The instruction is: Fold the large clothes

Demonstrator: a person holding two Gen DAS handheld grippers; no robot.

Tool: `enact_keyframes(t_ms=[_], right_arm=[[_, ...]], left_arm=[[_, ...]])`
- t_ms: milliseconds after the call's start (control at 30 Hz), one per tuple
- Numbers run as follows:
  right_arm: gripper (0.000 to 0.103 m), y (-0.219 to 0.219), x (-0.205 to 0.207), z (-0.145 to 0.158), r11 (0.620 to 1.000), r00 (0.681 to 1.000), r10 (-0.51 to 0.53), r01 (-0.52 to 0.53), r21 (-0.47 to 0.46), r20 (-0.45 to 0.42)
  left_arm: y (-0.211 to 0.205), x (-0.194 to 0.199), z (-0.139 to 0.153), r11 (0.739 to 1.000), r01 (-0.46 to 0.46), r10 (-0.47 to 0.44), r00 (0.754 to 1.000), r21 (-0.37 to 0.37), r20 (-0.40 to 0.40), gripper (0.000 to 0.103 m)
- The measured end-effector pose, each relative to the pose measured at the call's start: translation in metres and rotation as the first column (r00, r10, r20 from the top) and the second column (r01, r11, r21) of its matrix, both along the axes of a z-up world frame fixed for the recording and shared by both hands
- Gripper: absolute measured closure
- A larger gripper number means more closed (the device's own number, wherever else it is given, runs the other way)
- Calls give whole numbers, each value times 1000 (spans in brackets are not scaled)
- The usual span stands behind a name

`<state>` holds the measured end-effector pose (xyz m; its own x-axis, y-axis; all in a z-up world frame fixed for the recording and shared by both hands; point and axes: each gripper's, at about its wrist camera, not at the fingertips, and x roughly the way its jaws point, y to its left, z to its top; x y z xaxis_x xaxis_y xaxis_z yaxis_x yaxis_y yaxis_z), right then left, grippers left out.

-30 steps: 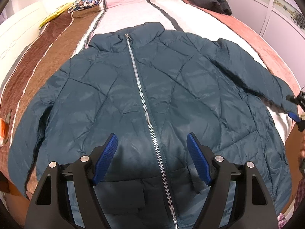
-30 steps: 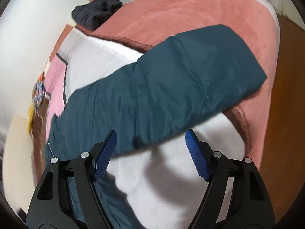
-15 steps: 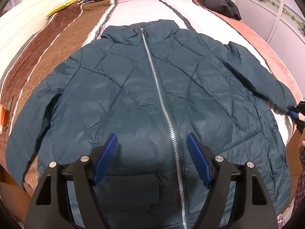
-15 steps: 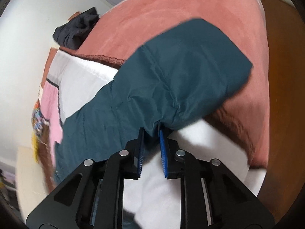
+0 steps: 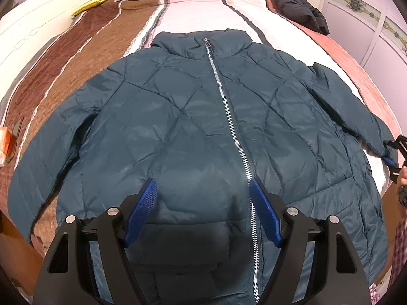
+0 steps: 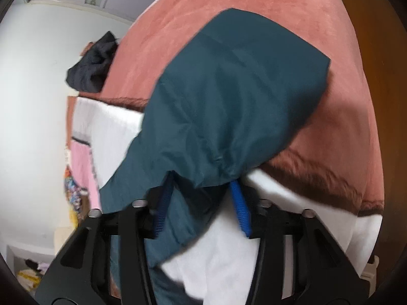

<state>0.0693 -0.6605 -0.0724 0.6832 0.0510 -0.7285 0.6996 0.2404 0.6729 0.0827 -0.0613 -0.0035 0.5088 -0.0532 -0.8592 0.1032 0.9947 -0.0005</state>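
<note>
1. The big teal puffy jacket (image 5: pixel 203 132) lies flat on the bed (image 5: pixel 84 58), zip side up. It fills the middle of the left wrist view. Its collar points to the top of the picture.
2. It looks soft, squashy and light. The shiny cloth may be slippery, so a small pinch could slide off. I think the puffy parts will spring back after a fold.
3. Good places to hold are the sleeve ends, the bottom edge and the shoulders, where the cloth is thinner.
4. The left hand-held gripper (image 5: pixel 203 206) is low in the middle of its view. Its blue pads stand wide apart and hold nothing. It hangs over the lower front of the jacket, next to the zipper (image 5: pixel 226 117).
5. The right hand-held gripper (image 6: pixel 201 198) is low in the middle of its view. The sleeve (image 6: pixel 229 106) end sits bunched between its blue pads, and the jaws are opening a little.
6. One second ago the right jaws were wide apart and the sleeve lay flat. Now they have the cuff, and the sleeve is lifted and crumpled.
7. In the left wrist view the jacket has slid toward the right of the picture.
</note>
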Motion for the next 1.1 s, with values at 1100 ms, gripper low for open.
enact_keyframes(t_ms=[1100], right_arm=[[61, 430, 95, 105, 170, 358, 909, -789, -590, -216]], left_arm=[[137, -35, 5, 967, -221, 232, 970, -123, 79, 30]])
